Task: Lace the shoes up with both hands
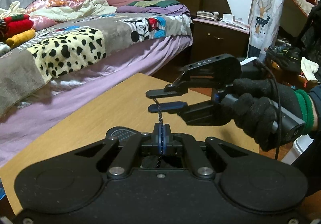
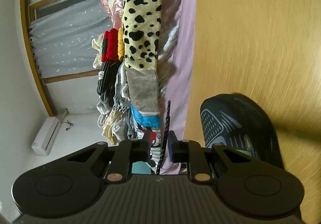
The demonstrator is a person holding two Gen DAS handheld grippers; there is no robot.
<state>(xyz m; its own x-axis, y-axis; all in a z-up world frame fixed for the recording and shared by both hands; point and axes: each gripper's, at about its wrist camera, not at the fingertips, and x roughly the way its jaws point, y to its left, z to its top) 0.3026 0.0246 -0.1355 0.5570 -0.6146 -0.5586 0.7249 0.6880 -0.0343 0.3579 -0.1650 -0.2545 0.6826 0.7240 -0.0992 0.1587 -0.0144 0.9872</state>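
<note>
Left wrist view: left gripper (image 1: 161, 137) pinched shut on the speckled lace (image 1: 159, 112), which rises taut from the closed fingers (image 1: 158, 139) toward the right gripper (image 1: 158, 99) just beyond. Right gripper's fingers (image 1: 166, 106) set narrow, one above and one below the lace, a gap visible between them, so not yet clamped. Gloved hand (image 1: 258, 107) on the handle at right. Tan surface (image 1: 90, 119) underneath, bed (image 1: 80, 43) far left. Right wrist view, rolled sideways: lace (image 2: 165, 139) passing between the two fingers (image 2: 172, 149) with air on either side; black shoe (image 2: 236, 127) lying near right on the surface (image 2: 260, 43), toe mesh facing the lens. Step in hand, by the look of it: handing the lace end from the left fingers to the right. Next move calls for closing the right fingers fully on the lace before loosening the left, then steering the tip to an eyelet on the shoe. Eyelets not visible here.
</note>
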